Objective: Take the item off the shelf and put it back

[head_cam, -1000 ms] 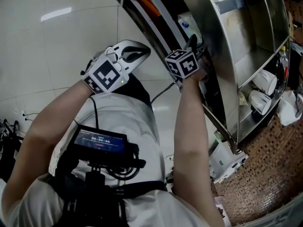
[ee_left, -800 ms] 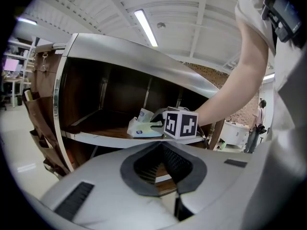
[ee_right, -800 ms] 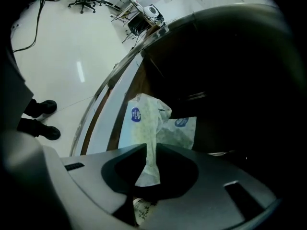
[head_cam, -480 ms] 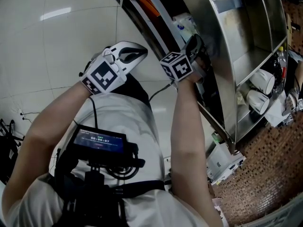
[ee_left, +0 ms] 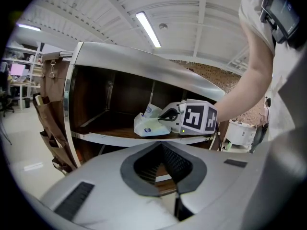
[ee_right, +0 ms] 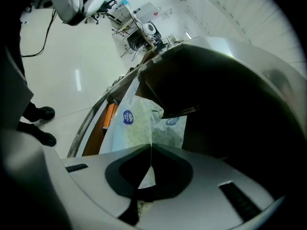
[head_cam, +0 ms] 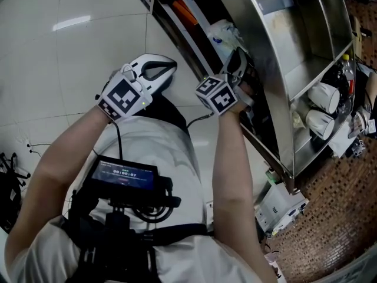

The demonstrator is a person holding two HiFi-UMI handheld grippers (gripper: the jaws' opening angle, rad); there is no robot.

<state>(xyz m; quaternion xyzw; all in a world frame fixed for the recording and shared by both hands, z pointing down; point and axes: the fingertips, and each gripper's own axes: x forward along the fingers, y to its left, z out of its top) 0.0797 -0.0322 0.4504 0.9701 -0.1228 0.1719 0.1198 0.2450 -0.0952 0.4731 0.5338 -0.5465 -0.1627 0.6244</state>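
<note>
Right gripper view: right claw (ee_right: 151, 146) clamped on the near edge of a white packet (ee_right: 136, 126), its length running straight ahead above the shelf (ee_left: 108, 137) front; left claw (ee_left: 163, 145) closed, empty, well off to the side, farther away.

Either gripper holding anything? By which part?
The right gripper is shut on the white plastic packet with blue logos, pinching its thin near edge. The left gripper holds nothing.
</note>
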